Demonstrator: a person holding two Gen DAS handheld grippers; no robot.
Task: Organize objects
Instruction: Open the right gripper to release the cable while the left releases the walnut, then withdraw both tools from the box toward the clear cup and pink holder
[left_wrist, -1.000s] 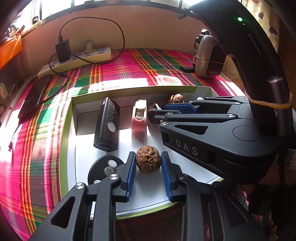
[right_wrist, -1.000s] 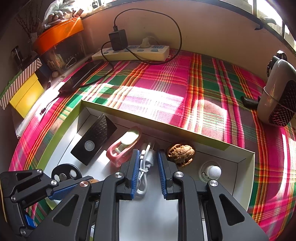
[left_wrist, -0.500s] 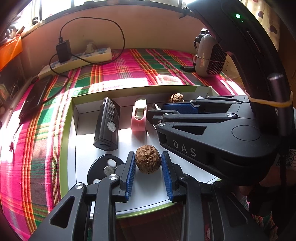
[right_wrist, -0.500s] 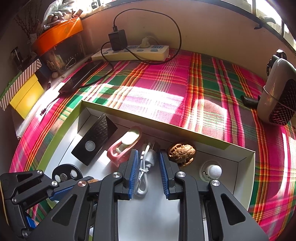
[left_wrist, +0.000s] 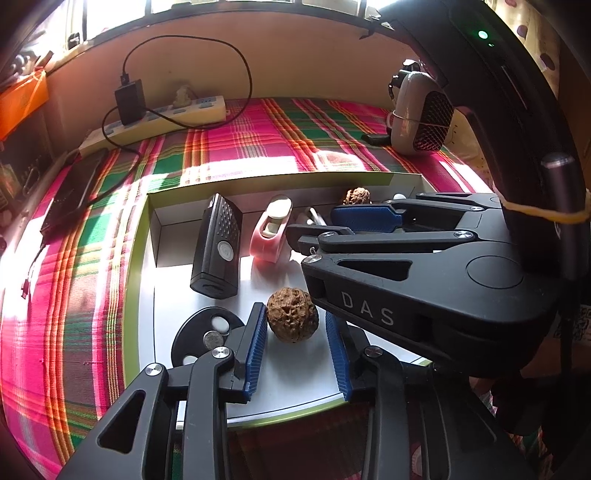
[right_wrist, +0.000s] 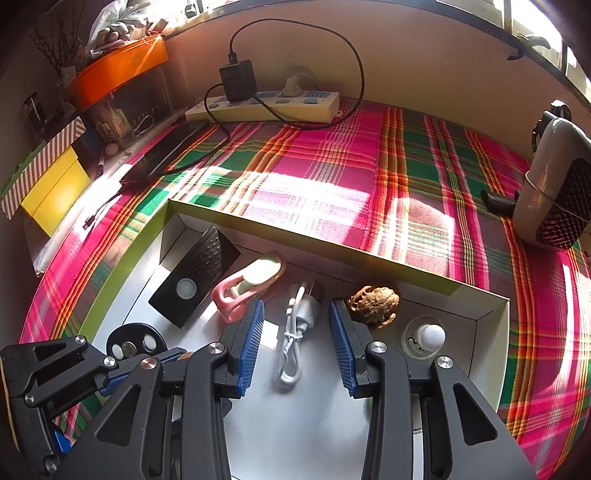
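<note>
A white box with a green rim (left_wrist: 136, 258) (right_wrist: 295, 236) lies on plaid cloth. In it a brown walnut (left_wrist: 293, 315) rests on the floor between the blue pads of my left gripper (left_wrist: 294, 314). Its jaws are opening, with a gap at the right pad. My right gripper (right_wrist: 296, 308) straddles a white charger with coiled cable (right_wrist: 301, 321). Its jaws are opening too, and neither pad touches the charger. A second walnut (right_wrist: 375, 304) lies just right of it, by the back wall.
Also in the box are a black device (right_wrist: 195, 280), a pink dispenser (right_wrist: 251, 288), a black disc with coins (left_wrist: 207, 332) and a white ball holder (right_wrist: 424, 338). Behind the box are a power strip (right_wrist: 266, 103), a dark phone (right_wrist: 166, 155) and a grey heater (right_wrist: 554, 184).
Both pairs of jaws have spread wider. The left pads have come off the walnut and the right pads off the charger. Neither hand has moved.
</note>
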